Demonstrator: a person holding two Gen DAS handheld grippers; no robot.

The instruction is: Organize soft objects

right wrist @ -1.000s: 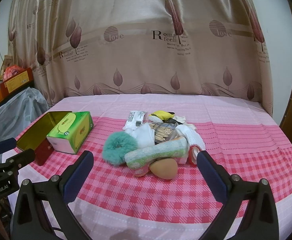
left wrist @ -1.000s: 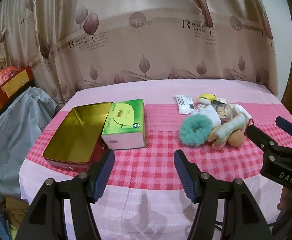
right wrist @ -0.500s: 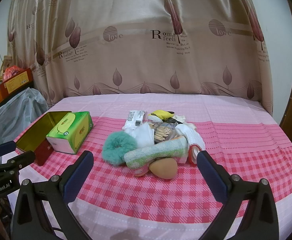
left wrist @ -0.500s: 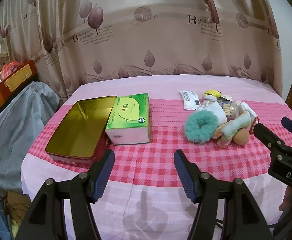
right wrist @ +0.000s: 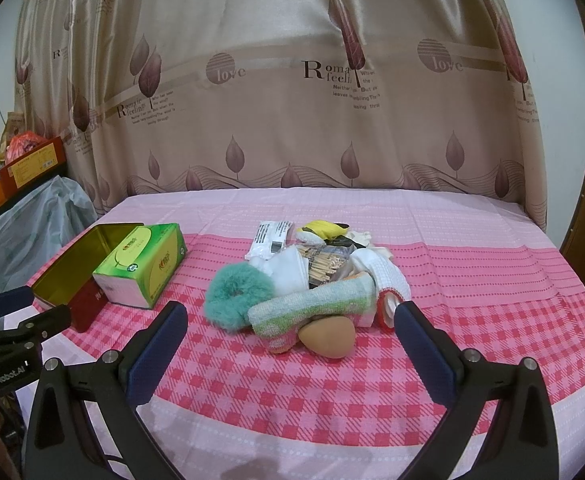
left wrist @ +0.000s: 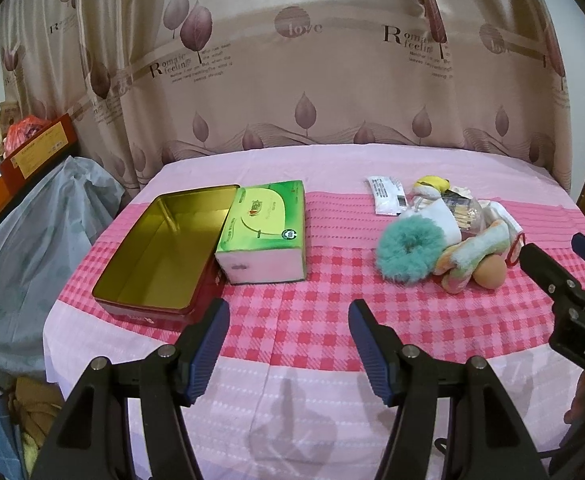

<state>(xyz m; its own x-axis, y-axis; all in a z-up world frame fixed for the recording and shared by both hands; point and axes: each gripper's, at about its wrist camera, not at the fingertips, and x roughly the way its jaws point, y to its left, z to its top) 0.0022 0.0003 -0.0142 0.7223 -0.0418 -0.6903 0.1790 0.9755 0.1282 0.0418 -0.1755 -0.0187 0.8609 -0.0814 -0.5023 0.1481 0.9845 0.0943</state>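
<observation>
Beige satin curtains (right wrist: 292, 100) printed with plum leaves hang behind a table (right wrist: 472, 264) covered in a pink cloth with red checks. Both grippers hover over the near edge, tilted downward toward the cloth. On the left gripper (left wrist: 288, 312) the jaws stand wide with only cloth between their ribbed blue pads; it points at the gap between the boxes and the heap. On the right gripper (right wrist: 290, 316) the jaws gape wider still, framing the heap without touching it.

At left lies an open rectangular tin (left wrist: 160, 248), glossy gold inside and red outside, with a green cardboard tissue box (left wrist: 264, 232) touching its right side. Well apart to the right sits the heap of soft things: a fluffy teal scrunchie (right wrist: 236, 292) in a ring, a rolled pastel terry towel (right wrist: 312, 310) lying across the front, and a smooth tan egg-shaped sponge (right wrist: 328, 336) tucked under it. Behind them are white folded cloths (right wrist: 292, 268), a clear packet of wooden sticks (right wrist: 324, 266), a flat white sachet (right wrist: 268, 238) and something yellow (right wrist: 322, 229).
</observation>
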